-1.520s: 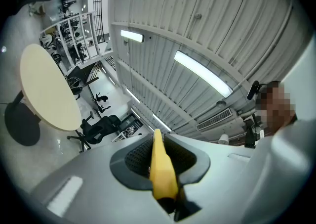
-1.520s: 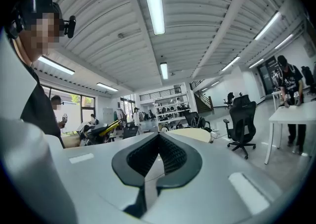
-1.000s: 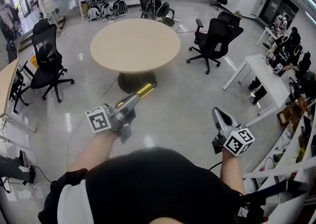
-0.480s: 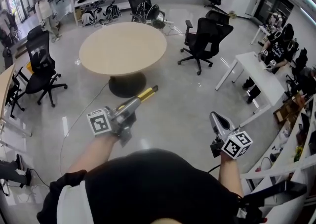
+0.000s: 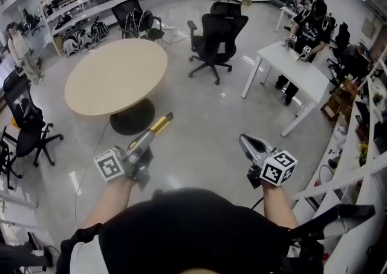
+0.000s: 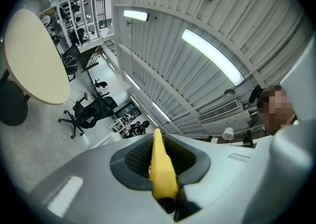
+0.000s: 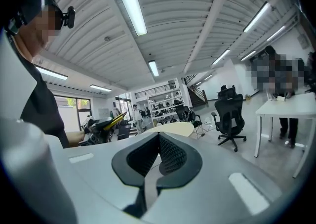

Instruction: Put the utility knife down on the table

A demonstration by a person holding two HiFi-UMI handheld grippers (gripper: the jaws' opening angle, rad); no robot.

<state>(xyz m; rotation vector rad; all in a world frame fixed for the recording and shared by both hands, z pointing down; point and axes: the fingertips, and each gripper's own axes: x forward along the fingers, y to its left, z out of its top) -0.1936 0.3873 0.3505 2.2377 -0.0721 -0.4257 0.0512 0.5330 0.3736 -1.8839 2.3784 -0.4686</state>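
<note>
Left tongs (image 5: 144,141) clamped on knife (image 5: 158,126), held in air; right tongs (image 5: 247,143) closed, empty. I judge this the carry step: table (image 5: 115,76) well ahead. Next: reach it, lower, release.

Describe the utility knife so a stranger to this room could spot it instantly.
Find the round beige table; nearer the camera, the person's left gripper points toward it. The utility knife is clamped in that gripper's jaws, a slim yellow bar sticking out; the right gripper holds nothing.
</note>
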